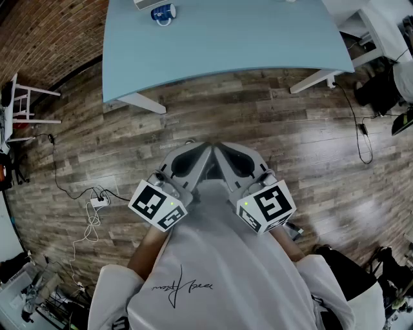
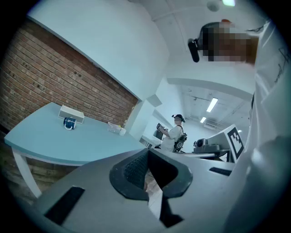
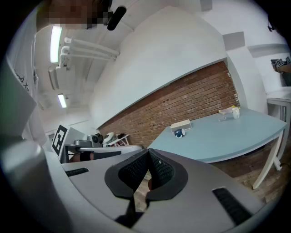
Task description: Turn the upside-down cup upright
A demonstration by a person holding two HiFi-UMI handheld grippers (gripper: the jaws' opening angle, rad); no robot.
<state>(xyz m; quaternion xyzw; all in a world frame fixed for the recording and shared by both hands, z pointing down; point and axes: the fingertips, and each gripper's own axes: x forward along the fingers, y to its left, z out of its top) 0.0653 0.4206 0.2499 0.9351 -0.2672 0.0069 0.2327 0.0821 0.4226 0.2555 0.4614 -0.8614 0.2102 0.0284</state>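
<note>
Fingers of the left gripper (image 1: 202, 152) and right gripper (image 1: 221, 152) are closed on nothing, tips nearly touching; the blue cup (image 1: 162, 13) is set well apart on the pale-blue surface (image 1: 258, 38).

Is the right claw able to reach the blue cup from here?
Probably not yet: the right claw is held at the chest, and the blue cup sits far across the table, bare floor between.

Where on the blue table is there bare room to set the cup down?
Nearly all of the table is bare: the near half and the middle, right of the cup. Clutter sits only along the far edge: the cup beside a white box, and small items toward the far right corner.
</note>
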